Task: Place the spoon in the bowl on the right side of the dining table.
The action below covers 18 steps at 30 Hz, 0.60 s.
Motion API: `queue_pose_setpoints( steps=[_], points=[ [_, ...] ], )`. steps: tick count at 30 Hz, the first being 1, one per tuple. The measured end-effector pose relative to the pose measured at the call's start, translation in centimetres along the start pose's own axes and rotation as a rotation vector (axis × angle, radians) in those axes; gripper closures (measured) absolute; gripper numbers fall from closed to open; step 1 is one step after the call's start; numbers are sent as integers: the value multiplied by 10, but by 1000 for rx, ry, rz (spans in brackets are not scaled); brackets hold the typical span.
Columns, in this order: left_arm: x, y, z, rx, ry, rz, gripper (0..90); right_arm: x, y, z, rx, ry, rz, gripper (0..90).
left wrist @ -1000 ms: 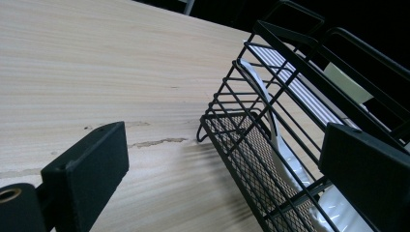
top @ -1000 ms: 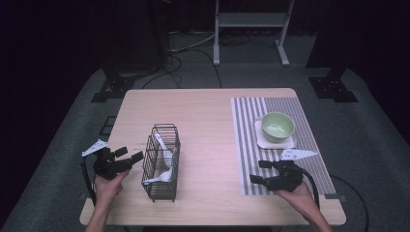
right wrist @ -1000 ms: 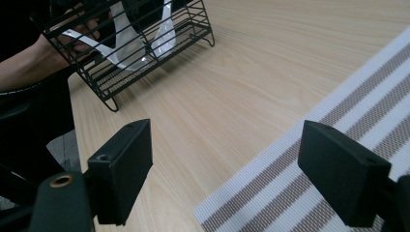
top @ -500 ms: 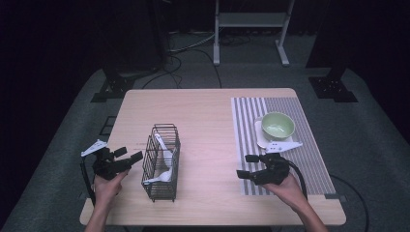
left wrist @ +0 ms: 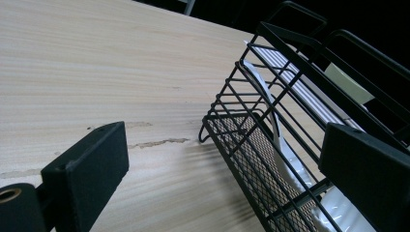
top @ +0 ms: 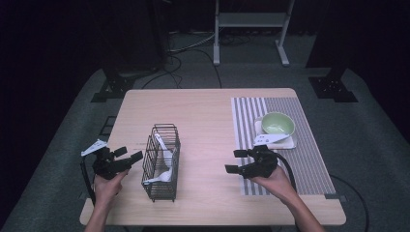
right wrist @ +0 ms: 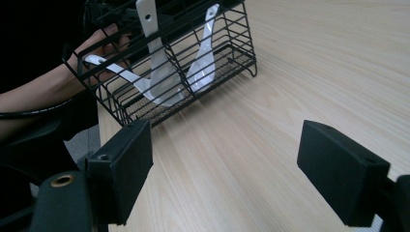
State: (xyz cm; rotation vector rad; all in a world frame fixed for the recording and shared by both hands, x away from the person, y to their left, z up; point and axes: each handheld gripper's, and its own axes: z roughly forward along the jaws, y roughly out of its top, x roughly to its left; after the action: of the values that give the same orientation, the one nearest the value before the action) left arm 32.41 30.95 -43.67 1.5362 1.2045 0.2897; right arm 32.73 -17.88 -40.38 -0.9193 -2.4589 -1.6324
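Dark room, grey carpet, pale wood desk [top: 208,111]. Black wire basket [top: 161,162] at 7 o'clock on desk, holding white plastic spoons [top: 164,159] leaning against its wires. Left gripper [top: 126,158] just beside basket at its 9 o'clock, fingers spread, likely to steady it. Right gripper [top: 234,162] at basket's 3 o'clock, well apart, fingers spread, empty, aimed at spoons. Striped grey placemat [top: 309,159] at 3 o'clock carries green bowl [top: 278,123] on white tray [top: 290,142], probable destination. Right gripper view shows spoon handles [right wrist: 154,53] clearly; left gripper view shows basket's mesh floor [left wrist: 256,150].
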Motion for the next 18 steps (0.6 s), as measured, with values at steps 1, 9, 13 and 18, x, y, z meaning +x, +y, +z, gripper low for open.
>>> queue_pose_setpoints(
  steps=[1,9,13,18],
  points=[
    [0,0,0,0,0,2,27,1,2,2,0,4,-6,192],
    [0,0,0,5,5,8,27,8,15,14,8,33,-19,192],
    [0,1,1,5,4,10,27,9,20,17,13,41,-24,192],
    [-1,0,3,14,4,12,27,11,26,21,9,55,-29,192]
  ],
)
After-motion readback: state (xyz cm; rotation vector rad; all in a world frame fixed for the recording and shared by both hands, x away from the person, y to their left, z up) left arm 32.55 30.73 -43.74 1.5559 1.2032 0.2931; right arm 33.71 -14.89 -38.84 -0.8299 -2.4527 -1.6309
